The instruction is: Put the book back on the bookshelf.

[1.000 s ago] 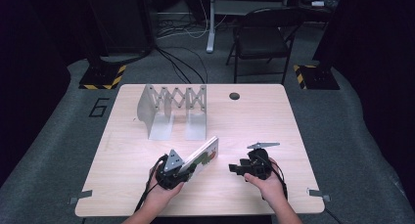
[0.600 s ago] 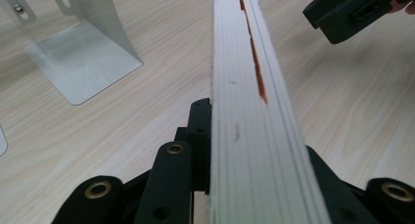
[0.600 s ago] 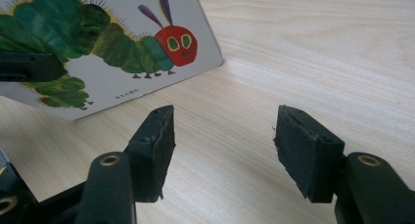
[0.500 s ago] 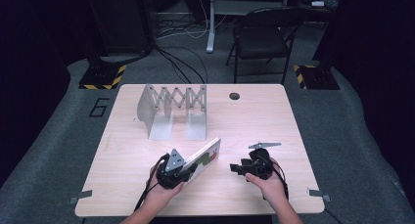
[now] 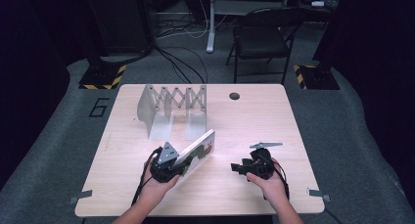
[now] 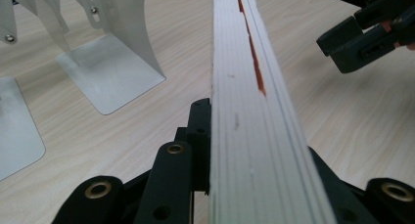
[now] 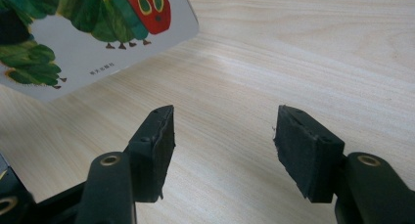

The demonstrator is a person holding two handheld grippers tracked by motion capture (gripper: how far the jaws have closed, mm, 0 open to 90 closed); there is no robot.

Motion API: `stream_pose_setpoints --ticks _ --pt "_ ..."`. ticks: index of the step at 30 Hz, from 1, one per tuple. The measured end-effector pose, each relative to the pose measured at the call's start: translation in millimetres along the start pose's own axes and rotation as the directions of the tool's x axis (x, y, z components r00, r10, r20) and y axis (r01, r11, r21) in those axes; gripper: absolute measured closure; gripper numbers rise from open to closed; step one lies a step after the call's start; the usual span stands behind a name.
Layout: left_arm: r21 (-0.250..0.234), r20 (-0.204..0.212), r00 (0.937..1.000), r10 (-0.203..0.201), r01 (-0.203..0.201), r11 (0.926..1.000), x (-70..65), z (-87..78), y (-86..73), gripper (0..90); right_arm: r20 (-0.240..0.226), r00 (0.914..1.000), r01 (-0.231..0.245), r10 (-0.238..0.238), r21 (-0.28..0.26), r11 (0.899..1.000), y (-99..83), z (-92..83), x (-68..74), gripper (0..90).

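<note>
The person's left hand (image 5: 155,185) comes in from the bottom edge of the high view, forearm angled slightly rightward, fingers wrapped under the left gripper (image 5: 172,166). Its jaws are pinching the picture book (image 5: 198,153) by its near end, one jaw on each cover; in the left gripper view the book's white page edge (image 6: 249,111) runs straight up between the black jaws, so the book is held on edge (its caterpillar cover tilted to face the right side). The book juts forward and to the right from the gripper, near the middle of the table's front half, its far corner close to the feet of the metal rack (image 5: 169,109) but apart from them.

Farther right, the right hand (image 5: 268,182) cups the right gripper (image 5: 238,168), which points left toward the book. Its jaws stand spread with nothing between them, just bare wood, and the caterpillar cover (image 7: 93,33) lies well ahead of the tips.

The wooden table (image 5: 293,136) is pale and carries a dark round hole (image 5: 234,96) near its far edge. Beyond it are grey carpet, a black folding chair (image 5: 259,38), trailing floor cables (image 5: 181,57) and black curtains.
</note>
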State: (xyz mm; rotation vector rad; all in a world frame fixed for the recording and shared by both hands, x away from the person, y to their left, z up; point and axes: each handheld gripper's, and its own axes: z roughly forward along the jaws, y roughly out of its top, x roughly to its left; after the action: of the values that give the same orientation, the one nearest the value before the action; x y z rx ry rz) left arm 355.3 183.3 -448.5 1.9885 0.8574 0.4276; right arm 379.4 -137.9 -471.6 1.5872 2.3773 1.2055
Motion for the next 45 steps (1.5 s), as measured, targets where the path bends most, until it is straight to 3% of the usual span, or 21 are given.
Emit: stream_pose_setpoints --ticks 8,14,19,32,42,45 --pt "-0.020 0.009 0.9999 -0.010 0.010 0.9997 2.0 0.4 17.3 75.8 0.001 1.0000 -0.002 0.002 -0.006 1.000 0.1 -0.4 -2.0 39.8" --pt "-0.015 0.037 0.9993 0.007 -0.007 0.9999 0.2 2.1 34.0 75.8 0.002 0.9999 -0.015 0.015 -0.005 1.000 0.3 -1.0 -2.9 39.8" --pt "-0.014 0.055 0.9985 -0.003 0.004 0.9999 -0.6 0.7 40.8 75.8 0.006 0.9999 -0.015 0.015 -0.004 1.000 0.6 -0.3 -3.8 39.8" --pt "-0.024 0.043 0.9988 -0.024 0.025 0.9994 4.2 -16.6 39.1 75.8 0.010 0.9999 -0.006 0.006 -0.010 1.000 0.5 -0.6 -4.6 39.8" --pt "-0.024 0.014 0.9999 -0.010 0.010 0.9997 10.6 -27.1 33.5 75.8 0.016 0.9998 -0.013 0.013 -0.014 1.000 1.5 -1.1 -5.8 39.8" --pt "-0.024 0.004 0.9993 -0.038 0.038 0.9990 16.4 -31.5 30.1 75.8 0.017 0.9997 -0.015 0.015 -0.016 1.000 1.9 -1.0 -6.9 39.8"
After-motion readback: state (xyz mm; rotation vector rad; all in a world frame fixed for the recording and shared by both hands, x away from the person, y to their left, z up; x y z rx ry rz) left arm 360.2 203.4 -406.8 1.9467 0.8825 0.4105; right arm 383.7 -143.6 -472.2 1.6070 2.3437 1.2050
